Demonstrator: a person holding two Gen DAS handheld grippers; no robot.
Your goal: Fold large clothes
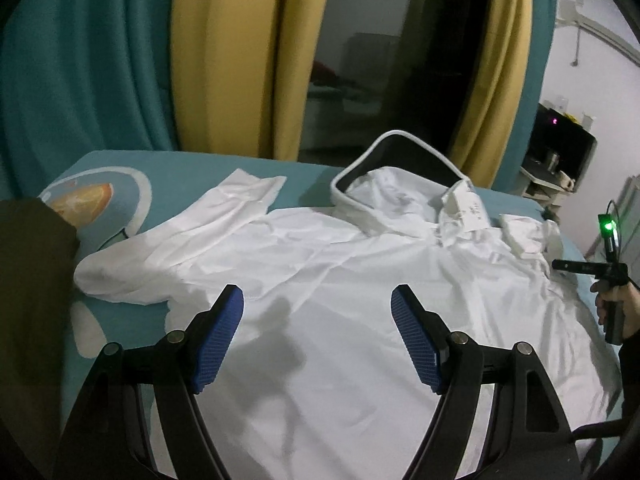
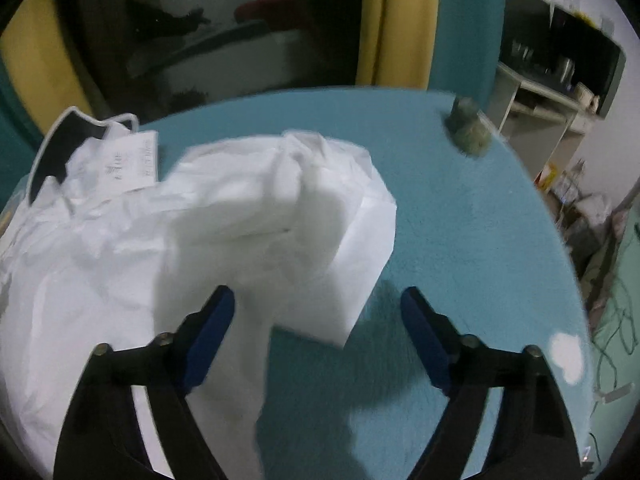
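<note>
White jacket point(image 1: 320, 264) lies spread flat on teal bed cover point(image 1: 192, 168) in left wrist view, hood point(image 1: 396, 164) at far end, one sleeve point(image 1: 224, 208) out left. Left gripper point(image 1: 316, 320) hovers above it, jaws wide apart, nothing between. Right wrist view, blurred: right gripper point(image 2: 316, 320) jaws apart and empty over the folded-back sleeve edge point(image 2: 304, 208); small grey-green object point(image 2: 468, 128) near the bed's far edge.

Nothing legible from here

A white tag point(image 1: 466, 210) at the garment's point(image 1: 320, 280) collar, far ahead of the tool, carries dark print too small and blurred to read.
</note>
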